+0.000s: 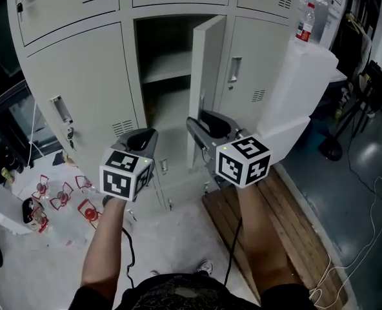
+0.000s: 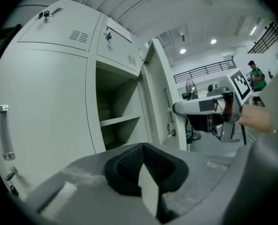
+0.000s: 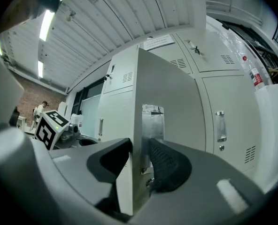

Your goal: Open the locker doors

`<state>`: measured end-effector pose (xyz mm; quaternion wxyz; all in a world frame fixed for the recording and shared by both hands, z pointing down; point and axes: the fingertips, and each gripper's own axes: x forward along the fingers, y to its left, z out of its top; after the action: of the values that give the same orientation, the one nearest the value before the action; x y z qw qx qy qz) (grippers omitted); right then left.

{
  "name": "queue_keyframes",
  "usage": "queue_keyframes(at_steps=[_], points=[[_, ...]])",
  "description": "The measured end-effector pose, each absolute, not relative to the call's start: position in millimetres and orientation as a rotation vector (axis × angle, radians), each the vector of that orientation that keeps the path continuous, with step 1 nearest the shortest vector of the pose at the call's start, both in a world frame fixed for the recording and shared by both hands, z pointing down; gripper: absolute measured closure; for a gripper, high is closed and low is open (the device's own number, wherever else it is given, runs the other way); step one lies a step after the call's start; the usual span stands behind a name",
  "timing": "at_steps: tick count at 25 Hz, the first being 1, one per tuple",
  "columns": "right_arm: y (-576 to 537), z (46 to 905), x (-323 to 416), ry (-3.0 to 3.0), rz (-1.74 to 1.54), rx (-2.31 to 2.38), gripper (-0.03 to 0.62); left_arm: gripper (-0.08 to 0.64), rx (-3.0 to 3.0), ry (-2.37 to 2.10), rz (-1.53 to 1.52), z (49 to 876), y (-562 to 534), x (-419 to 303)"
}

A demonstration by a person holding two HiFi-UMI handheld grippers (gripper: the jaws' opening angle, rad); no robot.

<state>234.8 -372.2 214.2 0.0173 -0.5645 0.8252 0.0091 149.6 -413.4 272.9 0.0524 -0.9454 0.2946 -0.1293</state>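
The middle locker door (image 1: 207,63) stands swung out to the right, baring a compartment with a shelf (image 1: 168,66). My right gripper (image 1: 196,123) is shut on this door's free edge; in the right gripper view the door (image 3: 167,88) runs between the jaws of the right gripper (image 3: 139,158), below its metal handle plate (image 3: 153,125). My left gripper (image 1: 144,137) hangs to the left, in front of the lower lockers, shut on nothing. In the left gripper view the left gripper (image 2: 142,162) faces the open compartment (image 2: 115,111), its pads meeting at the tips.
Closed locker doors with handles flank the open one, left (image 1: 60,108) and right (image 1: 234,70). A white box (image 1: 301,82) with a bottle (image 1: 304,23) on top stands at the right. A wooden pallet (image 1: 268,225) and red items (image 1: 62,196) lie on the floor.
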Motion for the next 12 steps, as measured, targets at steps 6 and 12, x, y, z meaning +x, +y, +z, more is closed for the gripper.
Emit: queue_keyframes(at_steps=[6, 12], points=[[-348.6, 213.5, 268.4, 2.497, 0.03, -1.833, 0.448, 0.557, -2.912, 0.786, -0.361, 272.3, -398.3, 182.4], [-329.3, 213.2, 301.8, 2.444, 0.014, -1.898, 0.445, 0.557, -2.935, 0.691, -0.357, 273.2, -382.0, 212.4]])
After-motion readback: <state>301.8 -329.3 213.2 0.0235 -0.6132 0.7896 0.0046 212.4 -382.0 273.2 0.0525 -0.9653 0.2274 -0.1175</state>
